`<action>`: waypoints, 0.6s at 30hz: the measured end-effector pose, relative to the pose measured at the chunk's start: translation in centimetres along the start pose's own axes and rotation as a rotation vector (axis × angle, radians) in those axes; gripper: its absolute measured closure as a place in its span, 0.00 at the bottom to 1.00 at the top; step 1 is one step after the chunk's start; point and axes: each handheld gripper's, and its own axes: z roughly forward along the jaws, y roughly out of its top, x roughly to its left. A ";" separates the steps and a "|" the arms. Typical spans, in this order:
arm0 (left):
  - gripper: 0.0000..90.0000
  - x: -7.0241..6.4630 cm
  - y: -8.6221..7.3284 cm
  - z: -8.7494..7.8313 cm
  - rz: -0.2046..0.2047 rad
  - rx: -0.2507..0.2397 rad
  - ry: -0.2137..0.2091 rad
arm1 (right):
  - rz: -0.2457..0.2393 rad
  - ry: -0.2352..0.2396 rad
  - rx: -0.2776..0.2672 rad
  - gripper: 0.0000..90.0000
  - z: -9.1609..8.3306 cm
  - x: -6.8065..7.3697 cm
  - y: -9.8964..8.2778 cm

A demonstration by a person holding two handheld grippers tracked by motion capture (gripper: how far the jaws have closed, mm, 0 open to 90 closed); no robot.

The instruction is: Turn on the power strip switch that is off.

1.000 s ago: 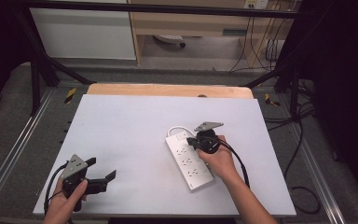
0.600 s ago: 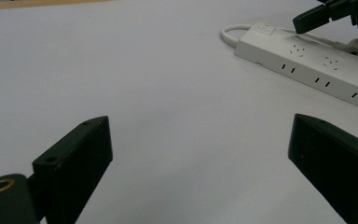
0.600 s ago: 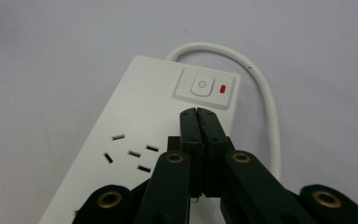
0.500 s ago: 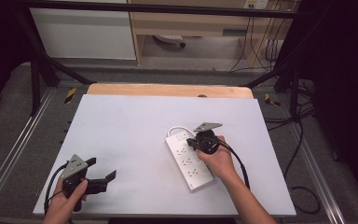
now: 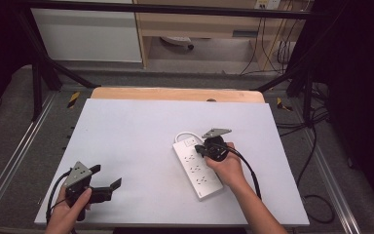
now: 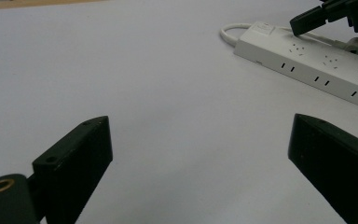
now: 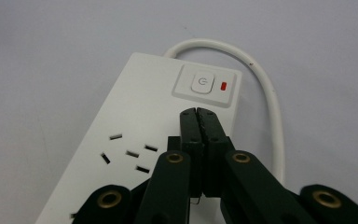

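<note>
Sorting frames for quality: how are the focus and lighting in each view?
High view: even light on the table, dark surroundings. Left gripper view: near jaws soft, power strip fairly sharp. Right gripper view: power strip's button and red light crisp, right gripper slightly soft.

L gripper (image 5: pixel 108 187) low near front-left, jaws wide apart, R gripper (image 7: pixel 198 116) jaws pressed together, tips angled down, both hands gripping handles
</note>
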 end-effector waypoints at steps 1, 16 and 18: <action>0.07 0.0 0.0 0.0 0.000 0.000 0.000 | 0.001 0.000 0.001 1.00 0.0 0.0 0.0; 0.07 0.0 0.0 0.0 0.001 0.001 0.000 | 0.010 0.011 -0.020 1.00 -0.1 0.0 -0.4; 0.07 -0.1 0.0 0.1 0.002 0.001 0.000 | 0.009 0.014 -0.014 1.00 -0.1 0.0 -0.4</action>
